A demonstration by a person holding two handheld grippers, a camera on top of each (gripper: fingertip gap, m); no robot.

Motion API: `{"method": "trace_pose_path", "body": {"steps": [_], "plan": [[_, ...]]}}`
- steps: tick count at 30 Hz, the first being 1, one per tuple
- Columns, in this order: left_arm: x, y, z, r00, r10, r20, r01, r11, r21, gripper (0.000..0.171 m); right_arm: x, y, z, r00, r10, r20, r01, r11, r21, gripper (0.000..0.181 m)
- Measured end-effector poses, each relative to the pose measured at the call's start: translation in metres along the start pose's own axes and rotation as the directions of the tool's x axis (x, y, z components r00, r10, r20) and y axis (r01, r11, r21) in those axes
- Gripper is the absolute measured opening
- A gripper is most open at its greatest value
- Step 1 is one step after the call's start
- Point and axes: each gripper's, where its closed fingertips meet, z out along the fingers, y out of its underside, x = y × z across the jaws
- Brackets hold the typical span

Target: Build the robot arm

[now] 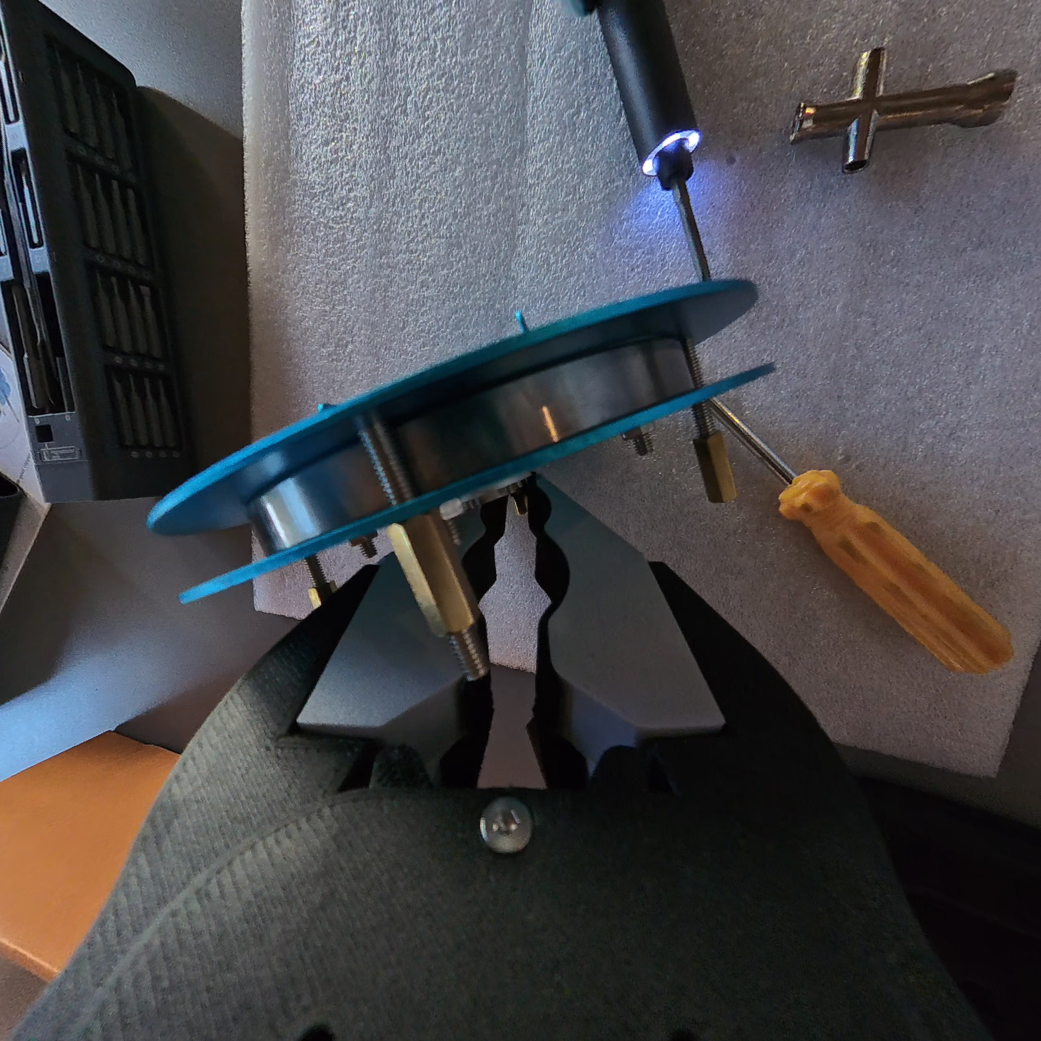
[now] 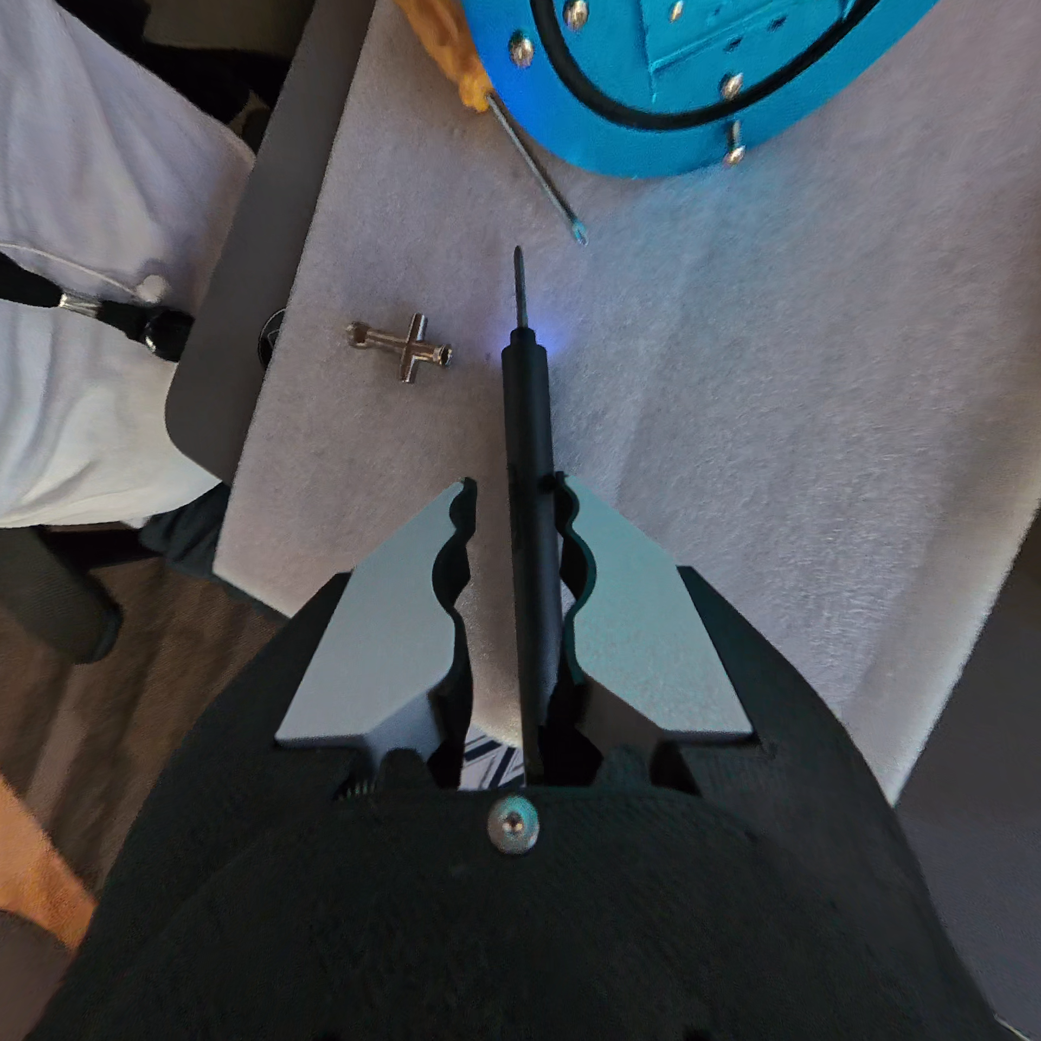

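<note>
My left gripper point(image 1: 526, 498) is shut on a small part under the lower plate of a blue disc assembly point(image 1: 450, 388): two blue plates around a silver drum, joined by threaded rods with brass standoffs point(image 1: 436, 580). It holds the assembly tilted above the foam mat. My right gripper point(image 2: 515, 485) is shut on a black electric screwdriver point(image 2: 529, 450) with its light on. The bit point(image 2: 519, 281) points at the blue plate point(image 2: 619, 146), just short of it. In the left wrist view the screwdriver point(image 1: 648, 84) comes down at the upper plate's far rim.
A grey foam mat point(image 2: 788, 422) lies under everything. On it are a yellow-handled screwdriver point(image 1: 895, 574) and a metal cross wrench point(image 1: 901, 110), also in the right wrist view point(image 2: 403, 348). A dark bit case point(image 1: 96, 253) stands at left. A person in white point(image 2: 84, 281) sits beside the table. Left tips to right tips: about 15 cm.
</note>
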Motion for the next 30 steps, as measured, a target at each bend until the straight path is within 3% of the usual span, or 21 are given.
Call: {"method": "trace_pose_path", "body": {"steps": [17, 30], "plan": [[0.0, 0.0, 0.001, 1.0, -0.005, -0.027, 0.003, 0.999, -0.038, 0.005, 0.001, 0.005, 0.01, 0.981, -0.109, -0.162, 0.092, 0.99, -0.11, 0.016], [-0.001, 0.002, 0.002, 0.998, 0.024, 0.052, -0.021, 0.998, -0.054, 0.005, 0.002, -0.002, 0.007, 0.952, -0.109, -0.286, 0.104, 0.994, -0.033, 0.015]]}}
